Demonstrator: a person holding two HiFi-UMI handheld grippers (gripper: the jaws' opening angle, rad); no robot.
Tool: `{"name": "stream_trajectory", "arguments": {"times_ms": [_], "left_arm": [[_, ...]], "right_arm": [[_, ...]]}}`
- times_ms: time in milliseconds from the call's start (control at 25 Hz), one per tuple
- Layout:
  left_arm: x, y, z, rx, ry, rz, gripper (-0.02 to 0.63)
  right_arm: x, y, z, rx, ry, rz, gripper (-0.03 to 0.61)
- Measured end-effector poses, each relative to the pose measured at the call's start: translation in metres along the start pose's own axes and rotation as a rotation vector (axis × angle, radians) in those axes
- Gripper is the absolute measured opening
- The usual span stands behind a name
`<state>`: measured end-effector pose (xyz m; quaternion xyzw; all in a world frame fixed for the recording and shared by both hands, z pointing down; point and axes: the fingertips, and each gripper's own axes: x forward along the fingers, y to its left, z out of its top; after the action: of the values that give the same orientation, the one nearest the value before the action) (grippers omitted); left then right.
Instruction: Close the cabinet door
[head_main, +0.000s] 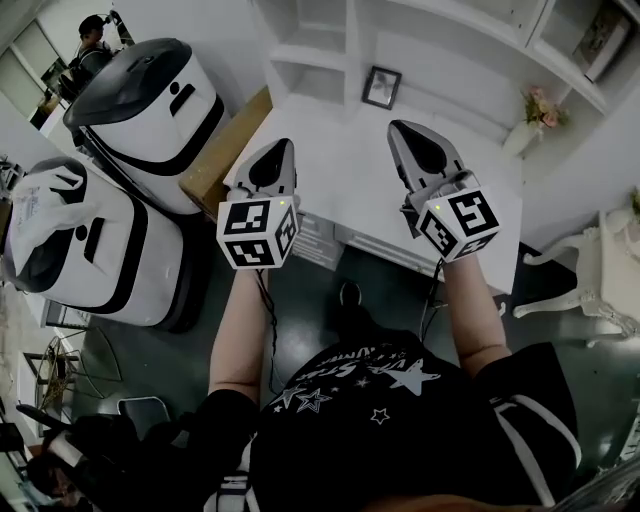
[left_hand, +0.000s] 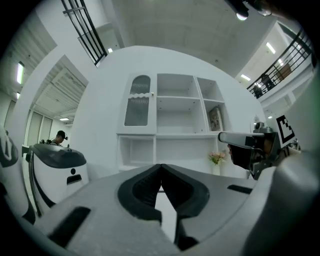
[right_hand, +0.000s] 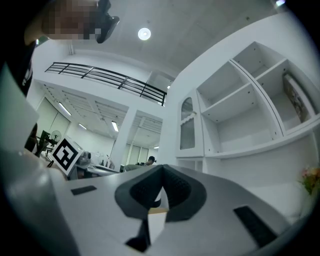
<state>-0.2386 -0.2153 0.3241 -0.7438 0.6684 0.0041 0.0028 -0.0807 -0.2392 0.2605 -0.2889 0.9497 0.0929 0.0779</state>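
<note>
Evidently no contact with cabinet door (left_hand: 137, 102) at this point. Left hand-held gripper (head_main: 279, 147) pressed together, nothing between jaws. Right hand-held gripper (head_main: 401, 128) likewise pressed together, empty. Both hovered over white desk (head_main: 340, 190), pointed toward cabinet (left_hand: 172, 117). Door, with arched glass panel, sat on upper left compartment, well apart from both grippers. Seemed flush with frame in both gripper views, no gap I could make out. Judged closing done, nothing obvious left.

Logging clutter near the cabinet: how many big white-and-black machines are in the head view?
2, both at left: the far machine beside the brown box, the near machine just below it. Others may be hidden.
</note>
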Motion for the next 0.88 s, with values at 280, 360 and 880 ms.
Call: {"name": "stream_trajectory", "arguments": {"times_ms": [280, 360, 880], "left_arm": [[-0.062, -0.021, -0.053, -0.082, 0.058, -0.004, 0.008], [-0.072, -0.026, -0.067, -0.106, 0.079, 0.004, 0.008], [-0.132, -0.08, -0.12, -0.162, 0.177, 0.091, 0.008]], "right_arm": [[-0.049, 0.041, -0.035, 0.049, 0.108, -0.009, 0.005], [-0.061, 0.045, -0.045, 0.066, 0.138, -0.009, 0.005], [-0.119, 0.055, -0.083, 0.141, 0.226, 0.075, 0.005]]}}
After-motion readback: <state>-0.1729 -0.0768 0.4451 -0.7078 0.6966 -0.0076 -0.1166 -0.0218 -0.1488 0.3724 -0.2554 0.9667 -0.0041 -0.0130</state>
